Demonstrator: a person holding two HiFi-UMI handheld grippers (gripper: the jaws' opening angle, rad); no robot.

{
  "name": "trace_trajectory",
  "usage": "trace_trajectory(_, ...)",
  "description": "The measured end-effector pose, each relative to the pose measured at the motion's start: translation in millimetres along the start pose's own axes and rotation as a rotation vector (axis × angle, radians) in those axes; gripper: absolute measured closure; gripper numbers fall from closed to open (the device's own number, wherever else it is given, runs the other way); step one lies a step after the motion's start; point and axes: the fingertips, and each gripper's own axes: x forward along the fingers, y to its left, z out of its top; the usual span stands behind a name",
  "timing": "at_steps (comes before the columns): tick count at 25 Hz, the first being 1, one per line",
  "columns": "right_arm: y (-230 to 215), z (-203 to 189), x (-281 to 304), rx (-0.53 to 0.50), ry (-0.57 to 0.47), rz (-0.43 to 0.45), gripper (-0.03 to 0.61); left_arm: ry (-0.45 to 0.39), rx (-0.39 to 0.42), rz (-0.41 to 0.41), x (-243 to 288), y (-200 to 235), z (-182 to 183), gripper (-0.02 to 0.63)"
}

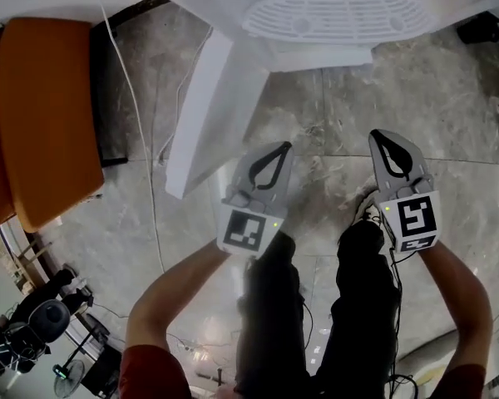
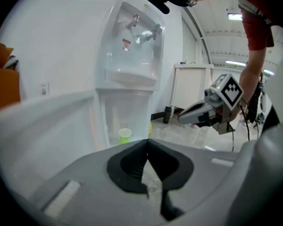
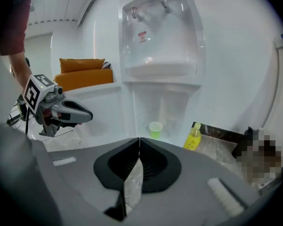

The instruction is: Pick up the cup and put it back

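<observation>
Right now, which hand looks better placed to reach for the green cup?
Probably the right. Both sets of jaws are shut and empty, but the right gripper faces the green cup almost squarely, while a white panel crowds the left gripper.

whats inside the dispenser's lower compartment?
One green cup, standing upright. Nothing else shows in the dispenser recess. The right tongs cover the recess floor in front; the cup's contents aren't visible.

Both grippers — left gripper (image 1: pixel 269 165) and right gripper (image 1: pixel 392 151) — held side by side, jaws closed, empty.
</observation>
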Motion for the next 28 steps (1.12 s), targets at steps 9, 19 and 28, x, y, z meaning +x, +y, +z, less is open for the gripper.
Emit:
trace_trajectory(9,19.4,163.8,-134.4,-0.037,-0.062,-0.074,0.577,0.002,-0.049,0.106,-109.0,-12.7,174.7,0.614)
trace_trajectory(19,70.0,356.3,-271.5,-0.05,-0.152,-0.125,0.577,-0.04,-0.05,0.257,-221.2,-23.5,369.9,0.614)
trace_trajectory(28,55.2,468.2,-372.2,-0.006,-0.205,-0.21,0.577,-0.106,-0.003,0.323,-283.1,-29.8,507.9,0.614)
